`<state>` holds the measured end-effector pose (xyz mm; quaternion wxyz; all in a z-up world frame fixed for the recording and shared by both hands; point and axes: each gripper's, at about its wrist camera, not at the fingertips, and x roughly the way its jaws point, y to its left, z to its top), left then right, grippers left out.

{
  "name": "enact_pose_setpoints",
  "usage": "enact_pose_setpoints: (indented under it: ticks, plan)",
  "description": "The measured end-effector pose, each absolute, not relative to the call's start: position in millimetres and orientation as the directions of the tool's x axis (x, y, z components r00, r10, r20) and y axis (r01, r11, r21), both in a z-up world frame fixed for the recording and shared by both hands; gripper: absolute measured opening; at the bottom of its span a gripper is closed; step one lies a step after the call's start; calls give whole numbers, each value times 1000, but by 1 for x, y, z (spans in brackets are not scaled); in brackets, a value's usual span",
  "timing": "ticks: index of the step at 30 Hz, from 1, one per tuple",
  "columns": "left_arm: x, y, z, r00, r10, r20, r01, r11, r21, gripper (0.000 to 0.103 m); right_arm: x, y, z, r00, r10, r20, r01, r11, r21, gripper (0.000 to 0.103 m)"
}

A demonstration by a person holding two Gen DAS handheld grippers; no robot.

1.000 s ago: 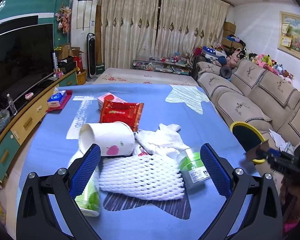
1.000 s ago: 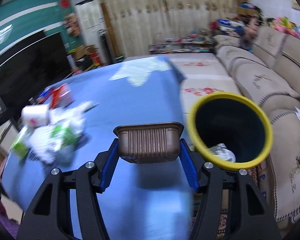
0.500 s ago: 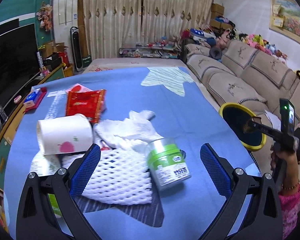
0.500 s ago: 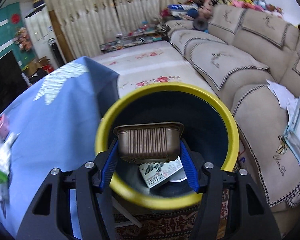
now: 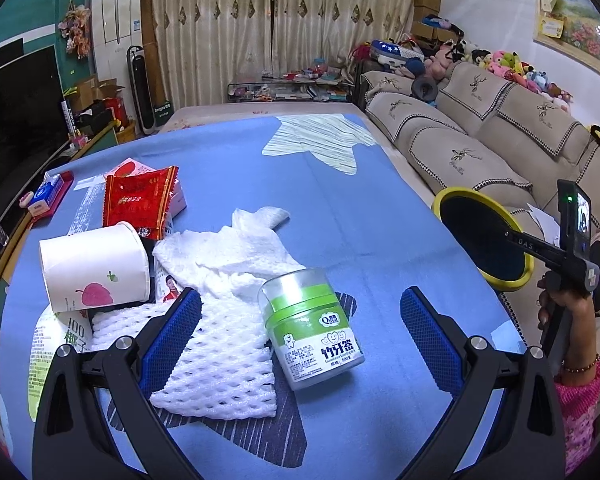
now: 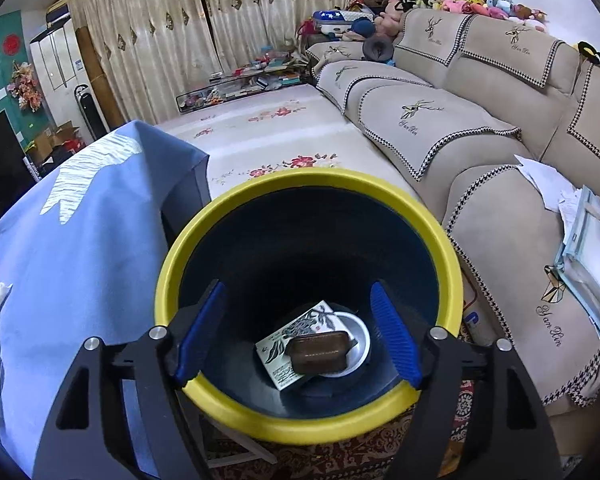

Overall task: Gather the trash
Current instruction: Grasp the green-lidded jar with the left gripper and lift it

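Two grippers, both spread wide, with nothing between the fingers of either.

My right gripper (image 6: pixel 298 330) hangs over the yellow-rimmed bin (image 6: pixel 220 216); its jaws have just been opening, and the brown tray (image 6: pixel 319 351) lies at the bottom of the bin on a printed card (image 6: pixel 278 354) and a white lid (image 6: pixel 360 338). My left gripper (image 5: pixel 300 330) is over the blue tablecloth (image 5: pixel 228 160) with the green-lidded tub (image 5: pixel 310 326) lying between its fingers, untouched. Left of the tub lie a white foam net (image 5: pixel 216 368), crumpled tissue (image 5: pixel 236 248), a paper cup (image 5: pixel 94 268) on its side and a red wrapper (image 5: pixel 140 200). In the left view the bin (image 5: pixel 454 196) stands just beside the table's right edge.
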<state>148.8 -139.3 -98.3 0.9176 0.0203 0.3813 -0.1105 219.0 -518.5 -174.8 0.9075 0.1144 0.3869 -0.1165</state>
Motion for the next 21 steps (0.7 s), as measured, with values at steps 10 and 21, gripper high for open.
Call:
enact_pose_setpoints:
  ticks: [10,21]
  plan:
    - [158,-153,-113,663,-164,-731,229,973,-10,96,213,-519,-179,675,-106,-730,298,945,138,72]
    - [174,-163,-132,628,-147,-764,239,971,10,67,210,-523,-187,667,-99,-738,309,938,154,72]
